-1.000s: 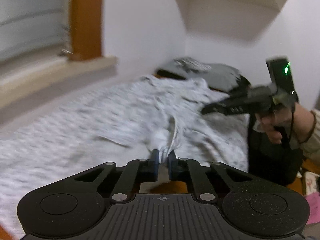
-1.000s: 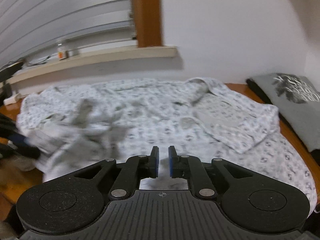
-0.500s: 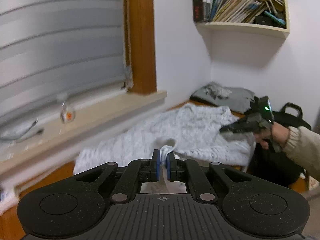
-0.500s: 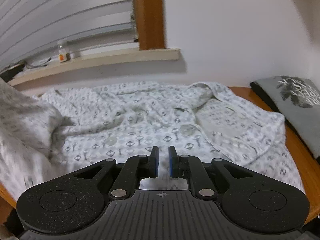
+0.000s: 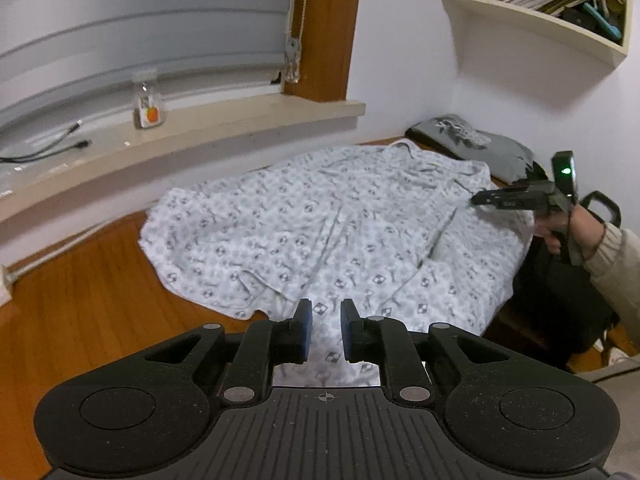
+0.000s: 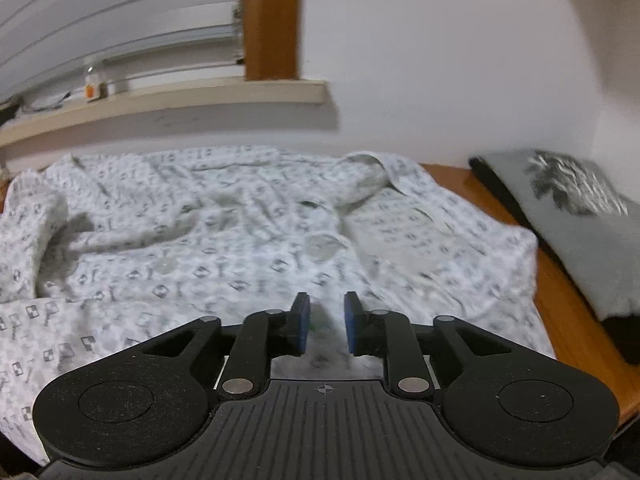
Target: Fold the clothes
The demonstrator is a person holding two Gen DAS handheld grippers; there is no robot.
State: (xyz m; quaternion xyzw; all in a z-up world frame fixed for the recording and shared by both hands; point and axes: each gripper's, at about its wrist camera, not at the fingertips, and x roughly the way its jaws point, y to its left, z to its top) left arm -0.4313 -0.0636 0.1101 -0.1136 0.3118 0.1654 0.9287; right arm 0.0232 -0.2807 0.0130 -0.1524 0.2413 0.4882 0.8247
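A white garment with a small grey print (image 5: pixel 320 216) lies spread flat on the wooden surface (image 5: pixel 80 300). In the right wrist view its collar end points toward the far right (image 6: pixel 240 240). My left gripper (image 5: pixel 325 320) hovers over the garment's near edge. Its jaws are opening, and no cloth is pinched between the blue pads. My right gripper (image 6: pixel 325 320) hangs low over the near hem with its jaws also opening and nothing held. From the left wrist view, the right gripper (image 5: pixel 480 200) shows at the garment's right side, held by a hand.
A grey cushion (image 5: pixel 472 144) (image 6: pixel 580 216) lies beyond the garment at the far right. A window sill (image 5: pixel 200 140) with a small bottle (image 5: pixel 149 100) runs along the back wall. A bookshelf (image 5: pixel 540 4) hangs above, and a black bag (image 5: pixel 560 300) stands at the right.
My left gripper let go of the fold of cloth it held and drew back and up. The garment now lies flat. Both grippers' jaws have parted; the right one stayed in place.
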